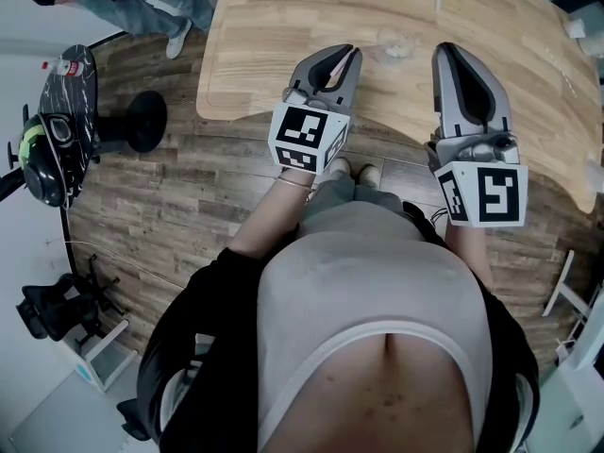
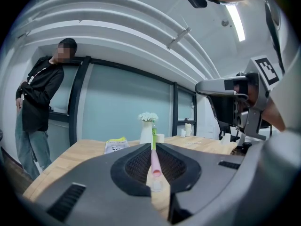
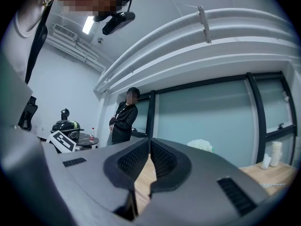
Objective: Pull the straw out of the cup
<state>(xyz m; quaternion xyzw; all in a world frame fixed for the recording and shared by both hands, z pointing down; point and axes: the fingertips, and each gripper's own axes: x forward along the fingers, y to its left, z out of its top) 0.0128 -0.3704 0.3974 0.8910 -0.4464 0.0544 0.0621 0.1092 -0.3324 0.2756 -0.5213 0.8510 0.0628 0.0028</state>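
The straw (image 2: pixel 154 164) is pinched in the left claw (image 2: pixel 153 147), lying lengthwise between the pads with its open pink end turned towards the camera. It is judged to be out of the cup already. What is taken for the cup (image 1: pixel 396 42), a clear and faint shape, is seen on the counter (image 1: pixel 283 26), just beyond the two claws and apart from both. The right claw (image 3: pixel 149 143) is pressed together with nothing in it and is held level above the near edge of the counter.

The main risk is judged to be a slip. The straw is thin and smooth, and only a narrow strip of it is gripped, so it could be drawn out along the pads by a tilt or a quick swing. If the grip is eased here, the straw could be dropped at the counter's edge and lost to the floor (image 1: pixel 189 187) below. If it is squeezed harder, the straw could be flattened or creased. The clear cup is hard to see and probably light, so it could be knocked over by either claw if one is moved forward carelessly.
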